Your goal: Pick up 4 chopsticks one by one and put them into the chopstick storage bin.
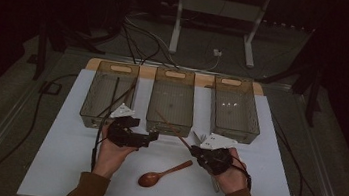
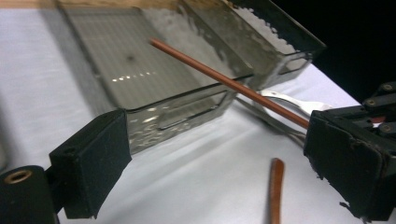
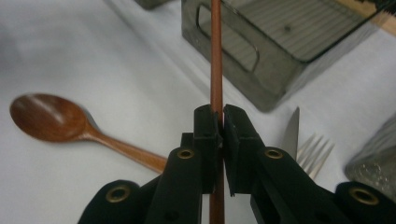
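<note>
Lowest in my high view lies a glossy wooden spoon [image 1: 160,174], its handle end cut off at the bottom of the left gripper view, whose left gripper [image 1: 152,136] stands released, nothing between its matte black pads. My right gripper [image 3: 221,122] is clenched on a thin round reddish chopstick [image 3: 215,56] slanting up-left over the ribbed, smoky translucent middle bin [image 1: 169,122]. A steel fork [image 3: 314,154] peeks out lower right, half hidden.

Three bins [image 1: 172,100], one spoon [image 1: 163,173], one fork [image 3: 315,154], perhaps two chopsticks [image 3: 215,56]
</note>
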A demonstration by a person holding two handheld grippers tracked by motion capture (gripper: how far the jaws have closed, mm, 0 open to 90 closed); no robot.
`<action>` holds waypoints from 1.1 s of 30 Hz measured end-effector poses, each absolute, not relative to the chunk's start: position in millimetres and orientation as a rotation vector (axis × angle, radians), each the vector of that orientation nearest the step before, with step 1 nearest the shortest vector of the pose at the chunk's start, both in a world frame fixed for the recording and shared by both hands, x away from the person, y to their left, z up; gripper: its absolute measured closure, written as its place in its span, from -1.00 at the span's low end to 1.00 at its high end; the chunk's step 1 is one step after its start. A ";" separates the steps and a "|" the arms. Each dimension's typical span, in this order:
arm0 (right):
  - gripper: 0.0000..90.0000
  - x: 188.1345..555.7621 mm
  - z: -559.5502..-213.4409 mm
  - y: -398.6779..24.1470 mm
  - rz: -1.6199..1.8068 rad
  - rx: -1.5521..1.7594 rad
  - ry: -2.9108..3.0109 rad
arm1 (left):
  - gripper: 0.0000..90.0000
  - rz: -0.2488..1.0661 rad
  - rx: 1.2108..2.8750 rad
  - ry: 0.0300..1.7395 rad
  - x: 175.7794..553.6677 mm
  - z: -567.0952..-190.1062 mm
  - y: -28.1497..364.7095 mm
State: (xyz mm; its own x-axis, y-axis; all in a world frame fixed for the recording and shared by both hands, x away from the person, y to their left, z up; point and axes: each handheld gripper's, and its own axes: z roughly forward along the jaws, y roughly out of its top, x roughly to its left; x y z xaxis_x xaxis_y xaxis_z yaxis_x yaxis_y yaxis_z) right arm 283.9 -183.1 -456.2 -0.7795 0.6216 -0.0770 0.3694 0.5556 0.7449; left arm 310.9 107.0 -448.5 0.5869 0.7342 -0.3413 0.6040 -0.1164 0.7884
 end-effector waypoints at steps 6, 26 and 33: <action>0.87 282.4 -449.9 -175.7 1.111 0.792 2.435 | -0.59 0.122 1.780 1.081 312.9 -449.8 93.4; 0.87 276.6 -444.0 -155.1 1.215 0.733 2.399 | 0.48 -0.051 1.674 1.003 315.8 -453.3 82.3; 0.87 276.3 -445.1 -151.0 1.229 0.731 2.387 | 0.75 -0.088 1.637 0.964 314.2 -450.0 80.3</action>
State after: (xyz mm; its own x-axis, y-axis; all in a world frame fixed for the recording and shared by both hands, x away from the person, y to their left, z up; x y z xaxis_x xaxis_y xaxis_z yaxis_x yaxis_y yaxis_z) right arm 276.3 -151.0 -445.1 -0.8026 0.5917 -0.0764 0.2815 0.4885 0.8259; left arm 314.2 80.3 -450.0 0.6566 0.5346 -0.5321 0.6218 0.0158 0.7830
